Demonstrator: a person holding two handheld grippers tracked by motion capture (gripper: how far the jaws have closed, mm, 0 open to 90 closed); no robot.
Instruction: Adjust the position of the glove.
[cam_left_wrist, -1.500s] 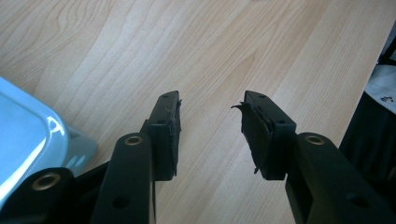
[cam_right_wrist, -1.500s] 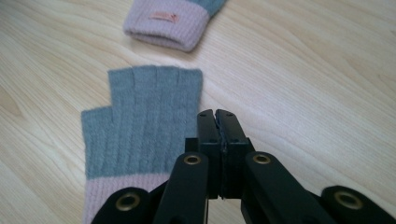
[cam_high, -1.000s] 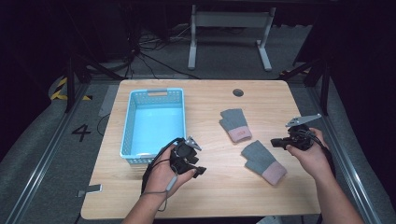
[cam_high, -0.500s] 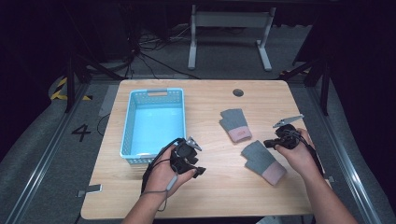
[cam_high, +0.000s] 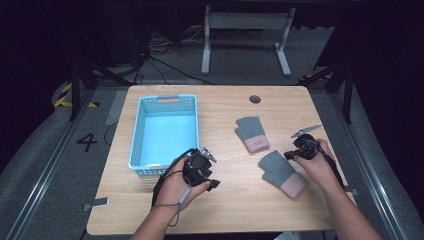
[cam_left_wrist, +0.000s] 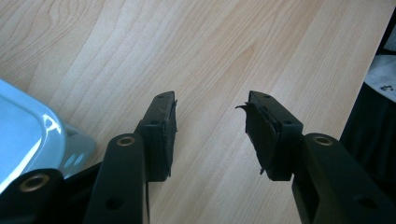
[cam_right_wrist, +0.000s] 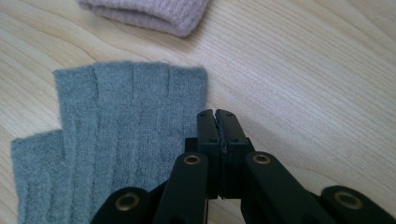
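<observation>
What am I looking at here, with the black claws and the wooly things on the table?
No robot here: a person sits at a wooden table and holds a hand-operated grasping tool in each hand. The high view looks down from above. The other two pictures come from small cameras riding on each tool, looking along its black jaws.

The left tool has its jaws apart with nothing between them, over bare wood beside a light blue basket. The right tool has its jaws closed together, holding nothing, at the edge of a grey fingerless glove with a pink cuff. A second matching glove lies farther back. Nothing is being held.
</observation>
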